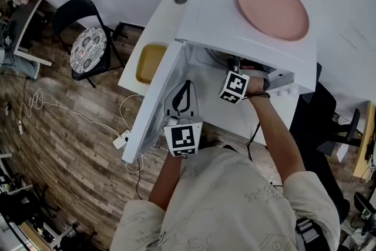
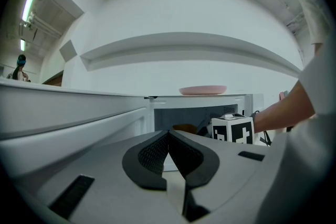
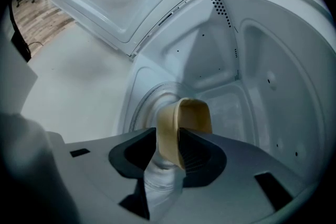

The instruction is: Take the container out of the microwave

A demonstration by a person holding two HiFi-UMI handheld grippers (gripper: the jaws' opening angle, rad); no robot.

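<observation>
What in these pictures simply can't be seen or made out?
Right gripper view: the container, its base and contents hidden behind the right claw.
Head view: the microwave, its inside covered by its own top, where a pink plate sits.
Left gripper view: the container is only a brown sliver behind the left claw.

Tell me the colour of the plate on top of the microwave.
Pale pink. The plate shows best in the head view.
</observation>
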